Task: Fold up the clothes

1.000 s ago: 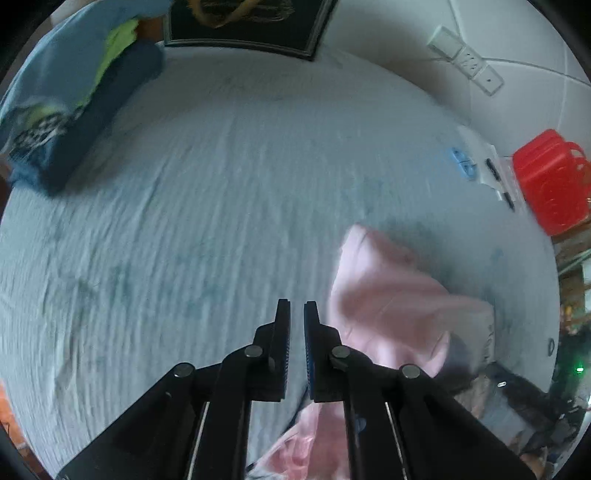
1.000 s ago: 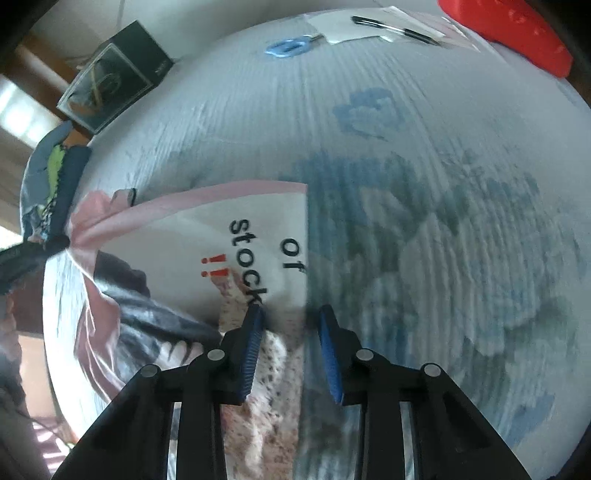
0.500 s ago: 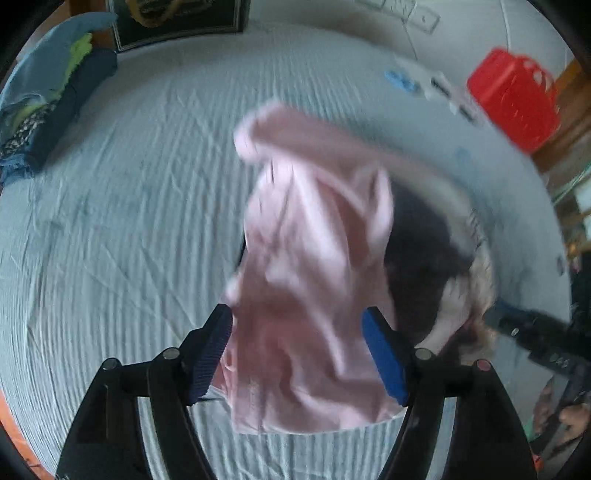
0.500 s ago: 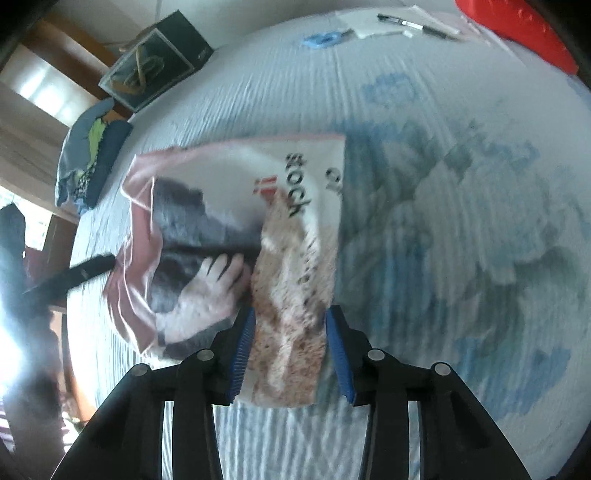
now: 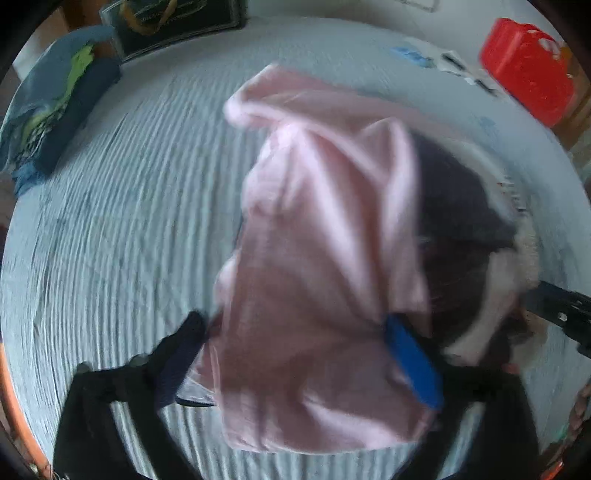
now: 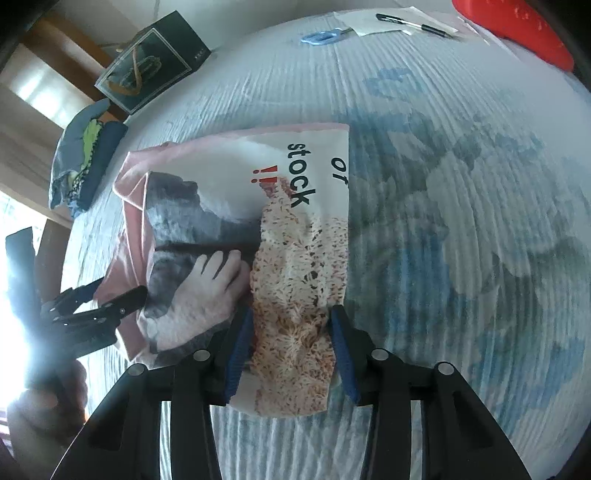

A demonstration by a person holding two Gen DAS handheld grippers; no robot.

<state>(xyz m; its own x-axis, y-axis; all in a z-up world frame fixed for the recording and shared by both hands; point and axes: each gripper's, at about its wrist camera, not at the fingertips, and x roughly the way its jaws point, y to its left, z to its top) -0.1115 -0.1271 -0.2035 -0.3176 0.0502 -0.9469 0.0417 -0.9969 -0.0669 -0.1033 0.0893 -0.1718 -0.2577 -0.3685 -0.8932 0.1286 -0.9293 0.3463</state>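
A pink T-shirt [image 5: 325, 221] lies folded on the pale blue bedspread [image 5: 110, 221]. In the right wrist view its printed side [image 6: 229, 184] faces up, with black letters and a speckled picture. My left gripper [image 5: 295, 328] hangs over the shirt's near end; its jaws are opening wide, with loose pink cloth between them and no pad pressing. It also shows at the shirt's left edge as black fingers [image 6: 122, 299]. My right gripper [image 6: 291, 317] straddles the near edge of the printed panel. Its jaws are opening, and the cloth lies flat between the pads.
A stack of folded clothes [image 6: 85, 158] sits at the far left of the bed, beside a black framed box [image 6: 151, 70]. A red basket [image 5: 528, 66], blue scissors [image 6: 321, 37] and a pen on paper [image 6: 406, 22] lie at the far edge. A hand [image 6: 48, 417] shows at lower left.
The left gripper went from shut to wide open and moved over the pink shirt, which now fills its view. The right jaws widened around the shirt's near edge.
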